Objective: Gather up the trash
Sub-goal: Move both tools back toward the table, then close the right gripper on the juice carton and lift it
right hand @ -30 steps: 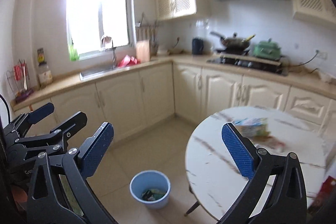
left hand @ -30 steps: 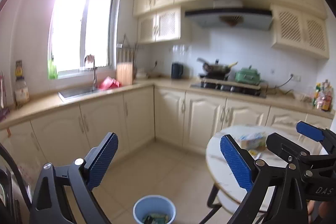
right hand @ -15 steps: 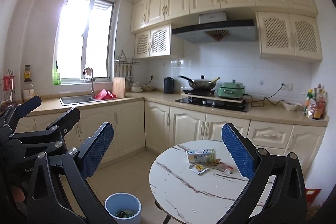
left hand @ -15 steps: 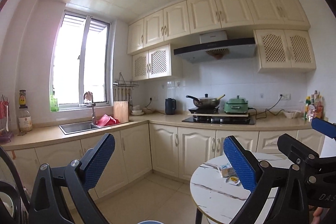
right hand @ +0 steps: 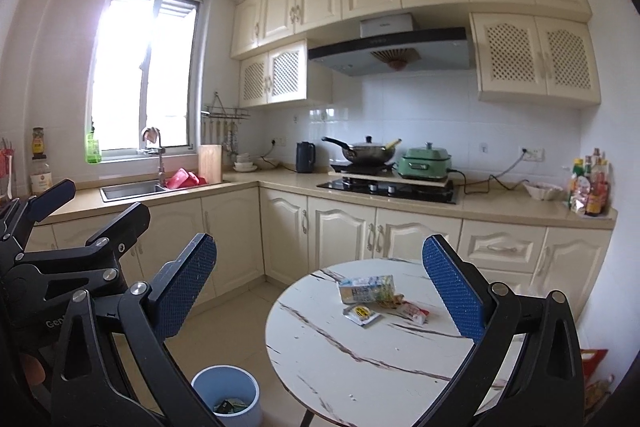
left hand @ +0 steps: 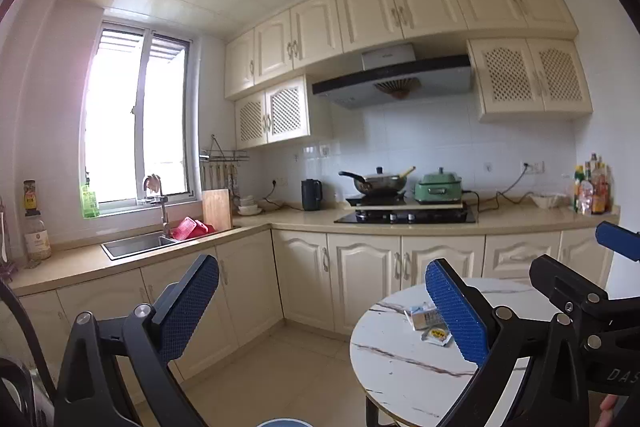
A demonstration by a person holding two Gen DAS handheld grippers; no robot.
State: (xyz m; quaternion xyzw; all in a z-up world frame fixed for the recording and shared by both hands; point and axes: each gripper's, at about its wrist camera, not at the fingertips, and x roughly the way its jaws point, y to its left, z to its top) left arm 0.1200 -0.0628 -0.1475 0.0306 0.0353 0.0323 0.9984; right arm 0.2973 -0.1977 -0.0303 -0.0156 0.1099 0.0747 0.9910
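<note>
Hovering wide-open and empty, left gripper (left hand: pixel 320 303), right gripper (right hand: pixel 320 281), wrappers (right hand: pixel 362 315) mid-table (right hand: pixel 320 359)

Round white marble-look table (right hand: pixel 360 359) with dark veins, lower right in the right wrist view. Litter sits together toward its 12 o'clock edge: small drink carton (right hand: pixel 366 288) lying on its side, flat yellow-label sachet (right hand: pixel 361 313) just beside it at 6 o'clock, red-and-white wrapper (right hand: pixel 412 311) at the carton's 4 o'clock. Tiled floor (right hand: pixel 232 323) carries a blue bin (right hand: pixel 226 393) at the table's 8 o'clock, scraps inside.
</note>
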